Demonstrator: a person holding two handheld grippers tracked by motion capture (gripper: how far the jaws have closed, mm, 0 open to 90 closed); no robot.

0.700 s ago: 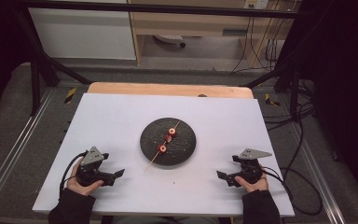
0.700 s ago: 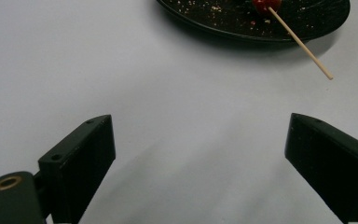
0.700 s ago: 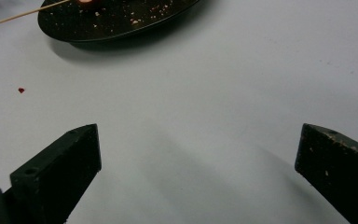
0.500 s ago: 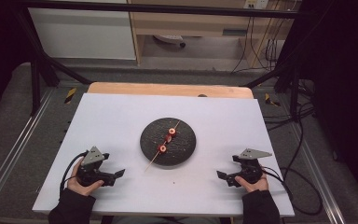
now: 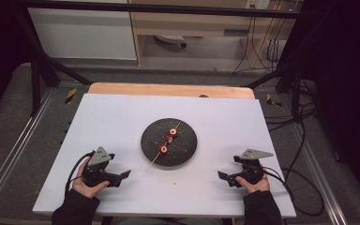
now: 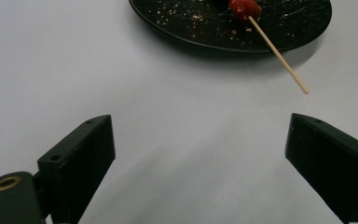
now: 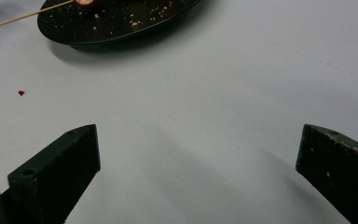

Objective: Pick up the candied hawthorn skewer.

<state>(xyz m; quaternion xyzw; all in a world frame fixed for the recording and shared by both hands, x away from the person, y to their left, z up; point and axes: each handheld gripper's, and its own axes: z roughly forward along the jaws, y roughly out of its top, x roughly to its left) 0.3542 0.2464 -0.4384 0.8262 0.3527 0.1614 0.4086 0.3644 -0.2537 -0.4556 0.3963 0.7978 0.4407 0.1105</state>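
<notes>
A round black plate (image 5: 183, 150) sits at the middle of the white table. Across it lies a thin wooden skewer (image 5: 153, 163) with three red pieces (image 5: 163, 149) threaded on it; its bare end sticks out past the plate's near-left rim. In the left gripper view the skewer (image 6: 279, 60) and one red piece (image 6: 244, 8) lie ahead on the plate (image 6: 186, 28). My left gripper (image 5: 122, 177) rests near the front left, open and empty (image 6: 198, 154). My right gripper (image 5: 226, 178) rests at the front right, also open (image 7: 198, 168), with the plate (image 7: 121, 23) ahead to its left.
The white table top (image 5: 122, 117) has a wooden strip (image 5: 168, 89) along its far edge. A tiny red crumb (image 7: 21, 93) lies on the table short of the plate. Cables trail from both grippers; dark floor and metal rails flank the table.
</notes>
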